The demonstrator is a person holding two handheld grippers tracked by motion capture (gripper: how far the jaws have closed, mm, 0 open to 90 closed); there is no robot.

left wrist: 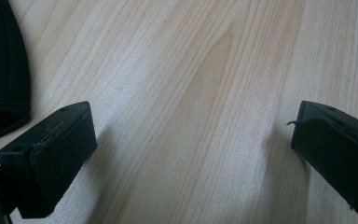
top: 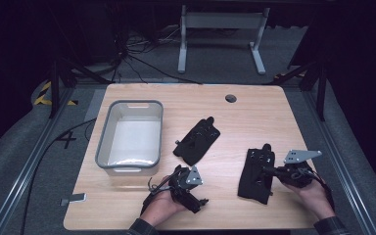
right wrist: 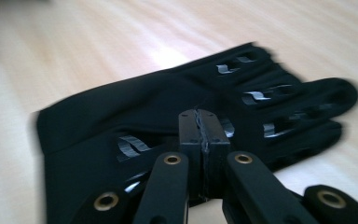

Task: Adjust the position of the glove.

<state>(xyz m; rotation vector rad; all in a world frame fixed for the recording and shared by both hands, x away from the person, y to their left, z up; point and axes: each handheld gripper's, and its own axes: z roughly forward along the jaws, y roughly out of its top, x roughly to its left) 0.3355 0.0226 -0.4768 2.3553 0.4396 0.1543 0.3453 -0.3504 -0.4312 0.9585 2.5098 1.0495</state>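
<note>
Pinching one glove while the other tongs stand wide

Resting over the near right part of the wooden worktop point(top: 235, 122), the right tongs point(top: 268, 170) have their jaws pressed together on the black fabric of the right glove point(top: 257, 174). In the right gripper view the two jaws meet flat against each other in the middle of this glove point(right wrist: 177, 107), whose cuff lies to the left of the tongs point(right wrist: 203, 128) and whose fingers, marked with shiny grey slits, stretch away to the right. The picture is blurred, so finer detail of the fabric cannot be told.

The left tongs point(top: 201, 200) sit near the front edge of the worktop, held in the person's left hand point(top: 162, 208). In the left gripper view its jaws stand wide apart with bare wood grain point(left wrist: 205, 93) between them and nothing held. A black knitted edge point(left wrist: 2, 70) lies just beyond the left jaw; which glove it belongs to cannot be told.

A second black glove point(top: 197, 140) lies ahead of the left tongs, well apart from them and tilted. To the left of it, farther from both tongs, stands a grey bin point(top: 105, 142) with a white inside. The right hand point(top: 316, 196) grips the right tool from the near side.
</note>
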